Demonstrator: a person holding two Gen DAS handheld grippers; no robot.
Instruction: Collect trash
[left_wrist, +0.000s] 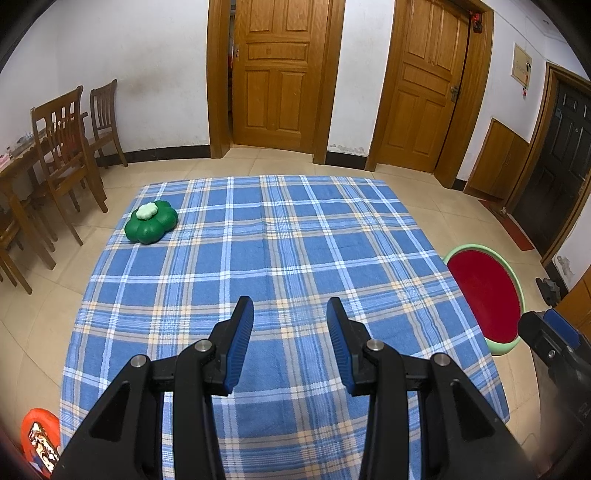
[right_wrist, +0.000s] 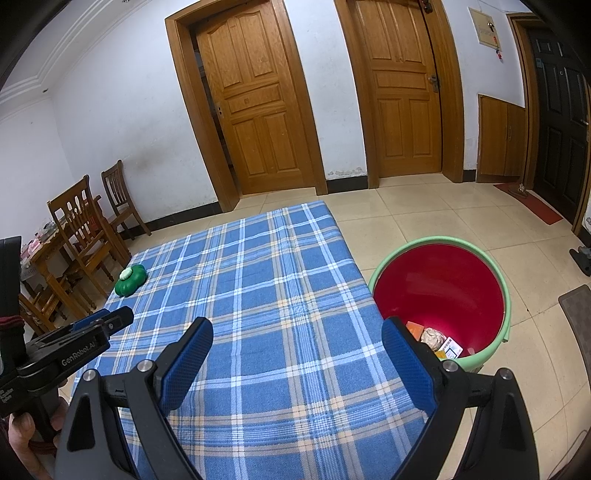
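A green bin with a red inside stands on the floor at the table's right edge; crumpled paper and small packets lie at its bottom. The same bin shows at the right in the left wrist view. My left gripper hovers open over the blue plaid tablecloth, nothing between its fingers. My right gripper hangs open and wider over the cloth's right side, its right finger near the bin's rim. A green flower-shaped box sits at the cloth's far left corner.
Wooden chairs and a wooden table stand at the left wall. Two wooden doors and a dark door lie beyond the tiled floor. An orange object shows at the lower left. A hand holds the left gripper's body.
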